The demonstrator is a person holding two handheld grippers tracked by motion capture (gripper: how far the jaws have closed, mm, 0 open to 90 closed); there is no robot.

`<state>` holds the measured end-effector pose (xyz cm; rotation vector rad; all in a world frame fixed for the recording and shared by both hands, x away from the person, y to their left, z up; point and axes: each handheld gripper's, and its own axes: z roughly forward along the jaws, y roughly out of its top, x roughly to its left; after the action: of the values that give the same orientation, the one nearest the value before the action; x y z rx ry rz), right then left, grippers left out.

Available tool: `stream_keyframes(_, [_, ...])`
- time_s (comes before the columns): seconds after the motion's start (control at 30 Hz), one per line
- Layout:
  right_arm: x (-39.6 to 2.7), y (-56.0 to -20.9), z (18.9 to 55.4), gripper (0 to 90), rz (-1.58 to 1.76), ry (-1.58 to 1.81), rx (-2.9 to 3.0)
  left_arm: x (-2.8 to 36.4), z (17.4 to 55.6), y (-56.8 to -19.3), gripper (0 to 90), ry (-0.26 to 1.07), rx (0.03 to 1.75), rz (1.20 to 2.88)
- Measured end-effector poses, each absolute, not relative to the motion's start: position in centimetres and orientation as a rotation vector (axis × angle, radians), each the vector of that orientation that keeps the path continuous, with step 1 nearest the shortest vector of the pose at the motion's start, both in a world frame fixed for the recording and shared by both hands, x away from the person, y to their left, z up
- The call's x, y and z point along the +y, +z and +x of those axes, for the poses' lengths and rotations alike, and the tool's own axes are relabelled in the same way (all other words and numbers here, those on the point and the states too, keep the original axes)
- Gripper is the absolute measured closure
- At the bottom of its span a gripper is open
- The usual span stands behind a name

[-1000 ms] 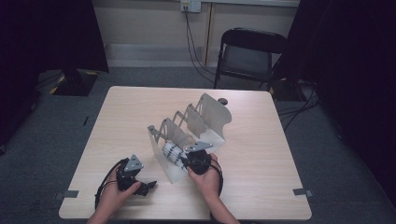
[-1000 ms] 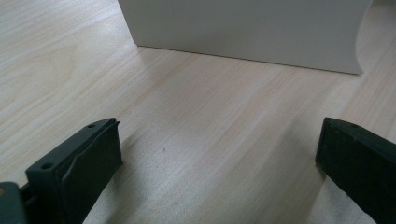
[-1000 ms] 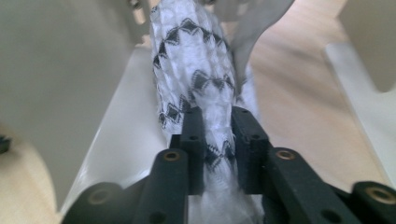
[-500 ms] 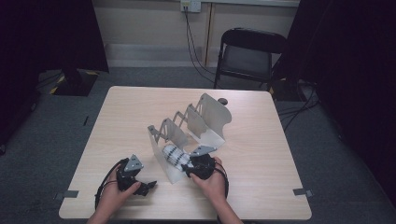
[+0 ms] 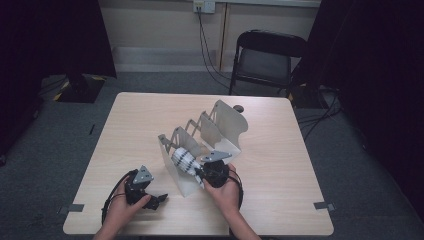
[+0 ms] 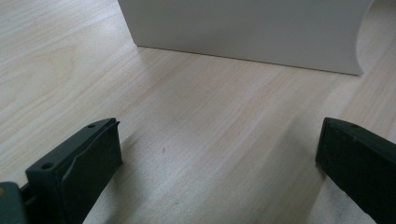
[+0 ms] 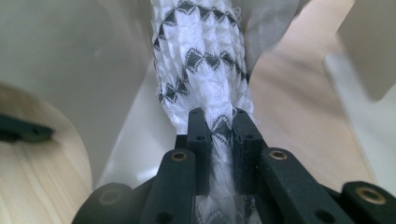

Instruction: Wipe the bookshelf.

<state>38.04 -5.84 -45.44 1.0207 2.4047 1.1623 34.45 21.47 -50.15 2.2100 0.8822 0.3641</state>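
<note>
My right gripper (image 5: 200,172) is clamped on the near end of a rolled white cloth with black zigzag bands (image 5: 184,161); in the right gripper view its jaws have just been closing and now pinch the weave (image 7: 219,126) tightly between them. The roll lies in the nearest slot of the pale grey metal rack with zigzag dividers (image 5: 220,127), which stands at the middle of the light wooden table (image 5: 280,165). From my right hand, the roll runs off toward 10 o'clock, across the front divider.

To do this step well, I judge I should keep the pinch firm and centred on the roll's end, since the fabric is soft and could slip or unroll if I squeeze only an outer layer. I would guide the roll along the line of the slot, not sideways, so it does not snag on the divider edges or drag the light rack across the table.

My left gripper (image 5: 159,200) rests at about 7 o'clock from the rack, jaws wide apart over bare wood with nothing between them. It could steady the rack's front plate (image 6: 243,32) if the rack starts to shift.
</note>
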Motion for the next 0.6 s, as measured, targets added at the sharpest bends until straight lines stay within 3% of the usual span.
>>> stream_keyframes(0.4, [-5.6, -39.2, 38.5, 80.2, 0.996, 1.305, 2.256, 21.5, 34.5, -50.1, 0.0, 0.364, 0.882, 2.21])
stream_keyframes(0.6, [-5.1, -38.7, 38.8, 80.2, 0.971, 1.306, 2.227, 21.5, 34.5, -50.1, 0.0, 0.364, 0.882, 2.209])
